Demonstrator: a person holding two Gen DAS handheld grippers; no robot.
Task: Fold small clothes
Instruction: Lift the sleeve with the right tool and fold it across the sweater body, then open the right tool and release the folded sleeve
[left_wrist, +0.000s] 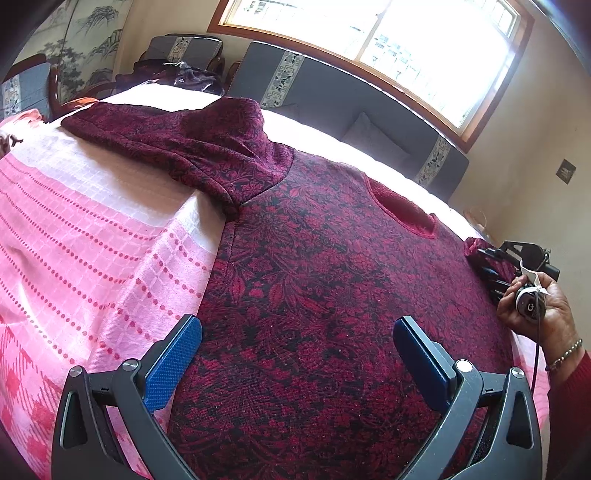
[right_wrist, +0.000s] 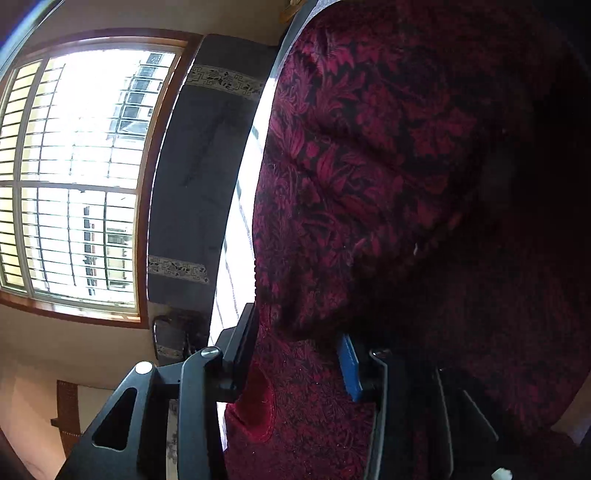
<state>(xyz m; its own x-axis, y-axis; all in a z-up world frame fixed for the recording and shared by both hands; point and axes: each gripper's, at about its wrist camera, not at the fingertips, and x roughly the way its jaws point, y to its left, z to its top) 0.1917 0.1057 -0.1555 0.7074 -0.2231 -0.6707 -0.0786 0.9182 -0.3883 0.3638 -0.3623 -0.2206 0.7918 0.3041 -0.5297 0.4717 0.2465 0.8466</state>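
A dark red floral sweater (left_wrist: 314, 258) lies spread flat on a pink checked bed cover (left_wrist: 92, 240), its neck opening (left_wrist: 402, 212) toward the far side. One sleeve (left_wrist: 184, 136) lies stretched out to the far left. My left gripper (left_wrist: 297, 325) hovers open over the sweater's lower body, with nothing between its blue pads (left_wrist: 173, 362). At the right edge a hand (left_wrist: 543, 306) holds my right gripper (left_wrist: 484, 258) at the other sleeve. In the right wrist view the right gripper (right_wrist: 295, 343) is shut on sweater fabric (right_wrist: 351, 147), which bunches up above its jaws.
Grey cushioned seats (left_wrist: 332, 99) with patterned bands run along the far side of the bed under a bright window (left_wrist: 406, 37). Dark clothes (left_wrist: 184, 74) are piled on a chair at the back left. The pink cover stretches away to the left of the sweater.
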